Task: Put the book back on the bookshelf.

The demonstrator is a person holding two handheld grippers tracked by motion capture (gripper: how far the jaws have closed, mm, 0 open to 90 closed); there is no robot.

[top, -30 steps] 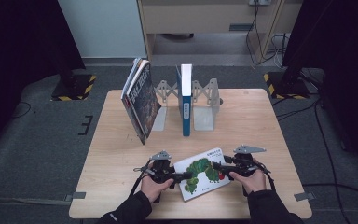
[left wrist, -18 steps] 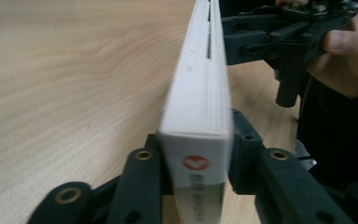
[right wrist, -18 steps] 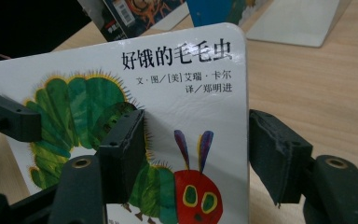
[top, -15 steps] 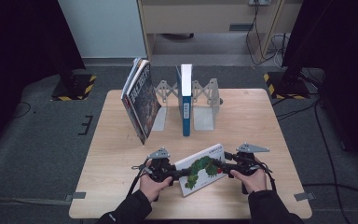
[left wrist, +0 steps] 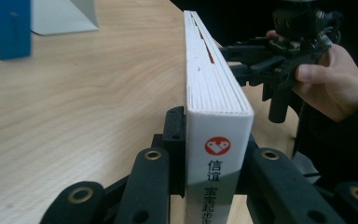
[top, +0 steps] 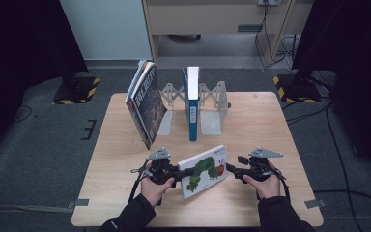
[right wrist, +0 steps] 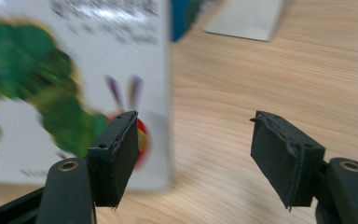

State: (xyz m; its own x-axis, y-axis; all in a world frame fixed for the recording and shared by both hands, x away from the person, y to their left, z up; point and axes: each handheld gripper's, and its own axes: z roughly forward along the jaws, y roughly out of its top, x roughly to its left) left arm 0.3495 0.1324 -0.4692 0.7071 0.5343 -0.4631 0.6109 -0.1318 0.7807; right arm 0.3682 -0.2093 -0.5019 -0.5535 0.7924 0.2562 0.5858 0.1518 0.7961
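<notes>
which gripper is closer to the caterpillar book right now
Left. The left gripper is clamped on the caterpillar book at its spine; the right gripper sits open just off its opposite edge.

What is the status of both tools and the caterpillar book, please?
Left tool clamped on caterpillar book, tilted up. Right tool open, just released. Path clear.

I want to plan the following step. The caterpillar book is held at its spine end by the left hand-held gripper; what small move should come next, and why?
Probably lift the book a little and carry it toward the rack. The left hand-held gripper clamps its spine with the book tilted up on edge, the right hand-held gripper stands open beside the cover, its jaws just opened, and a gap shows beside the blue book.
</notes>
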